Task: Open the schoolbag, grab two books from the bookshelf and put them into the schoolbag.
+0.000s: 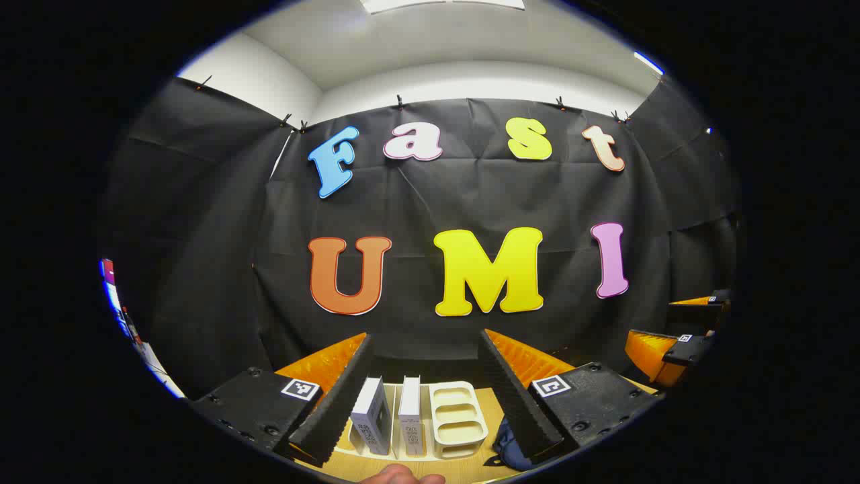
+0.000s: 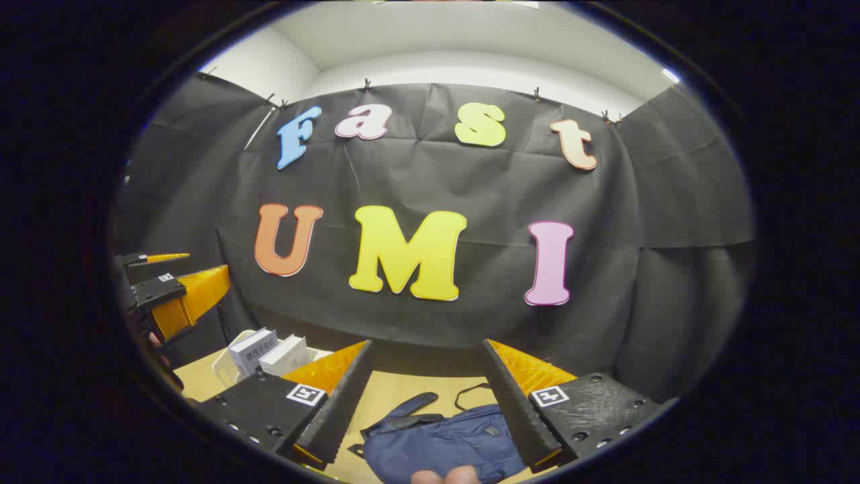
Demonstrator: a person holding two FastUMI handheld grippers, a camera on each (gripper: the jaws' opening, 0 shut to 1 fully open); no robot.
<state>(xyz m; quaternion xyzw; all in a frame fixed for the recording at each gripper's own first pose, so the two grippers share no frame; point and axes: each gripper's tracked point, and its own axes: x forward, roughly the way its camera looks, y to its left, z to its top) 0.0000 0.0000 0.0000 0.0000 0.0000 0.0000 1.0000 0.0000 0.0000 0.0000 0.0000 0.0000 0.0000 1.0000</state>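
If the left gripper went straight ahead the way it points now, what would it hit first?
Probably the two books standing in the white rack, framed between the open jaws of the left gripper. Depth is unclear; aimed higher, it would reach the black cloth wall.

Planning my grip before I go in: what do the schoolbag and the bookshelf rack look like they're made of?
The schoolbag looks like soft navy woven fabric, matte, judging by its folds and limp straps. The bookshelf rack looks like moulded cream plastic, smooth with a slight sheen and rounded slot edges; painted metal can't be ruled out. Both books seem to have white paper or card covers.
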